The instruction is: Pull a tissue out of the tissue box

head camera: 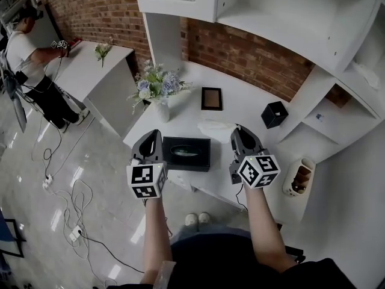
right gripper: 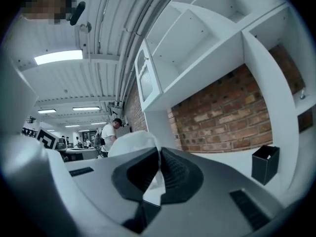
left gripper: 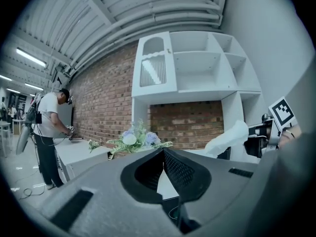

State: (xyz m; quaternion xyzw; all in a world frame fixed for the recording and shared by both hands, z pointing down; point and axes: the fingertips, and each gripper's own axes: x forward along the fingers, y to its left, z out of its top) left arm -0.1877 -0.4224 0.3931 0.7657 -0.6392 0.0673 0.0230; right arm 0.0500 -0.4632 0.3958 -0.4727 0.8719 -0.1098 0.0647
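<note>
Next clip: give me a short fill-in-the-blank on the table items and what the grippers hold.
1. The right gripper is shut on a white ____.
2. The tissue box on the table is coloured ____.
3. The white vase holds ____.
Missing words: tissue; black; flowers.

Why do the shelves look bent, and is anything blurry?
Left gripper view: the fisheye lens bows the white shelf unit, corners go black. Right gripper view: same bending, the ceiling lamp glares, the near tissue is soft. Head view: lines straighter, floor shines.
</note>
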